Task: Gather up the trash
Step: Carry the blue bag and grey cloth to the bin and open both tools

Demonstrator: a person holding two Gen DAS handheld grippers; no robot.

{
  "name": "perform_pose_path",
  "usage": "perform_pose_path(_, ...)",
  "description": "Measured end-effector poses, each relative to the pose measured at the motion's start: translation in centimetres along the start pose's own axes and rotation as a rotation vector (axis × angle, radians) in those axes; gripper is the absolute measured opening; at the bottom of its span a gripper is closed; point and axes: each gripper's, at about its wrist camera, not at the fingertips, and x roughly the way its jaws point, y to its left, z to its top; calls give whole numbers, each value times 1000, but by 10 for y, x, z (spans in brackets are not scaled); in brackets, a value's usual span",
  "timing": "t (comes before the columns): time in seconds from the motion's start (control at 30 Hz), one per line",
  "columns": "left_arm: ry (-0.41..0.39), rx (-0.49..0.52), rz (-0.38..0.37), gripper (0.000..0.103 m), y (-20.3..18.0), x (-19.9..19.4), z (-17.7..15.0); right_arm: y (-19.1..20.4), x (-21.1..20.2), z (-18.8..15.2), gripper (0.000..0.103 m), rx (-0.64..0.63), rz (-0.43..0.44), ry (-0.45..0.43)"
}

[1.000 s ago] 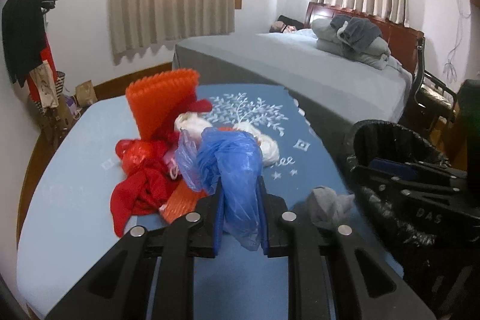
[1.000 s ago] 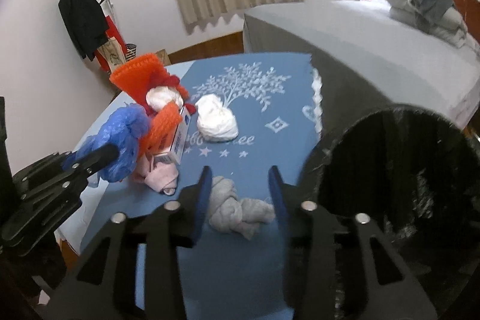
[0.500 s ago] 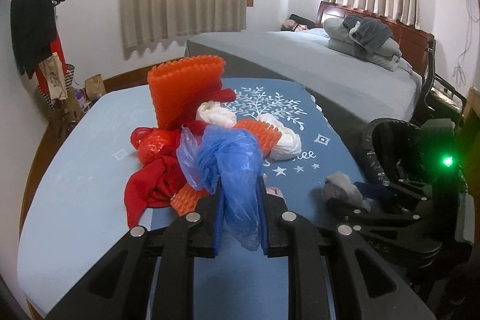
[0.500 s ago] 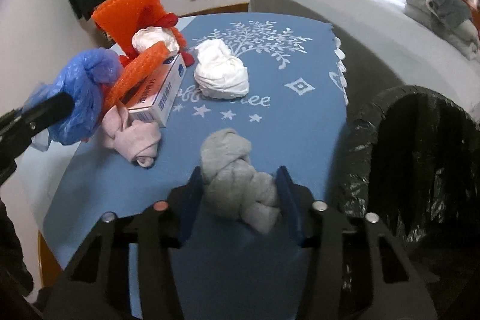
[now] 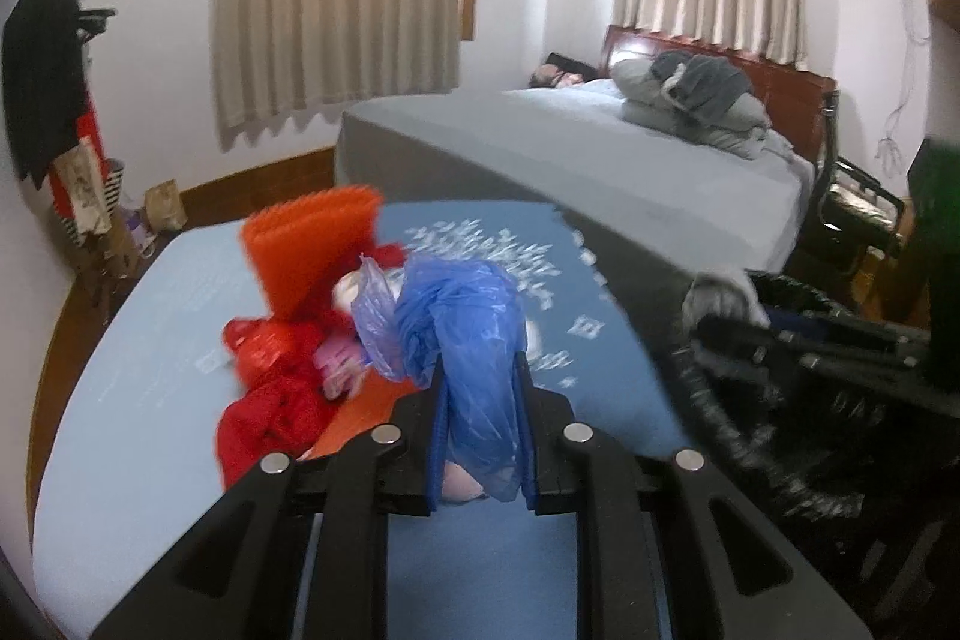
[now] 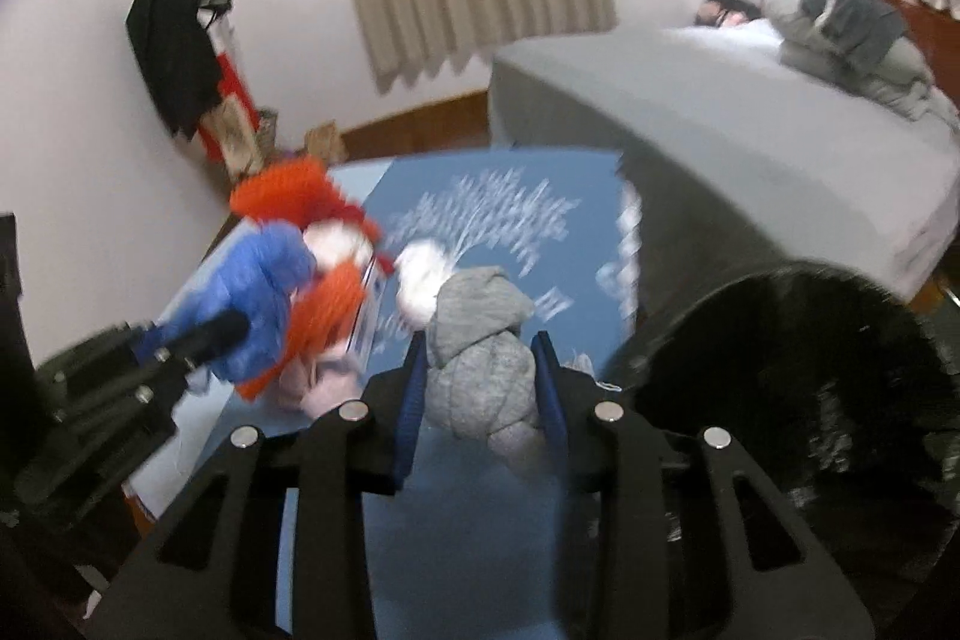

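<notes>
My left gripper (image 5: pixel 480 370) is shut on a crumpled blue plastic bag (image 5: pixel 462 310), held above the table. Behind it lies a trash pile: an orange foam net (image 5: pixel 312 244), a red bag (image 5: pixel 270 358), a white wad (image 6: pixel 420 274) and a pink cloth (image 6: pixel 324 388). My right gripper (image 6: pixel 480 346) has a knotted grey cloth (image 6: pixel 480 304) between its pads, lifted off the table; its jaws are closing on it. A black-lined trash bin (image 6: pixel 810 370) stands just to its right. The left wrist view shows the grey cloth (image 5: pixel 714 298) at the bin's rim (image 5: pixel 750 436).
The table wears a blue cloth (image 5: pixel 120 430) with a white tree print. A grey bed (image 5: pixel 600 160) with folded bedding stands beyond it, and a person (image 5: pixel 552 73) lies at its head. A coat rack (image 5: pixel 42 70) stands at the left wall.
My right gripper came down around the grey cloth, closed on it and lifted it off the table beside the bin. The left gripper kept hold of the blue bag.
</notes>
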Motion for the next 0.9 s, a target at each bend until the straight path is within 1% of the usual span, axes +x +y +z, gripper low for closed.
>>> perform_pose_path(0.13, -23, 30, -72, 19, -26, 0, 12, -22, -29, 8, 34, 27, -51, -46)
perform_pose_path(0.27, -26, 66, -157, 19, -60, 6, 19, -54, -48, 5, 34, 59, -123, -64)
perform_pose_path(0.5, -13, 139, -291, 19, -122, 24, 25, -114, -72, -18, 34, 142, -261, -56)
perform_pose_path(0.7, 6, 174, -380, 19, -167, 39, 27, -150, -90, -38, 35, 197, -348, -58)
perform_pose_path(0.73, 13, 178, -402, 19, -174, 41, 27, -155, -93, -41, 37, 204, -360, -59)
perform_pose_path(0.77, 21, 184, -420, 22, -180, 43, 27, -158, -94, -44, 37, 208, -372, -59)
perform_pose_path(0.8, 24, 188, -430, 22, -185, 44, 26, -161, -96, -45, 37, 211, -382, -61)
perform_pose_path(0.83, 28, 191, -438, 29, -189, 46, 25, -164, -98, -47, 42, 216, -393, -61)
perform_pose_path(0.87, 33, 194, -442, 41, -191, 46, 24, -168, -100, -51, 52, 221, -404, -63)
perform_pose_path(0.9, 31, 191, -442, 46, -192, 45, 23, -170, -102, -53, 57, 228, -416, -66)
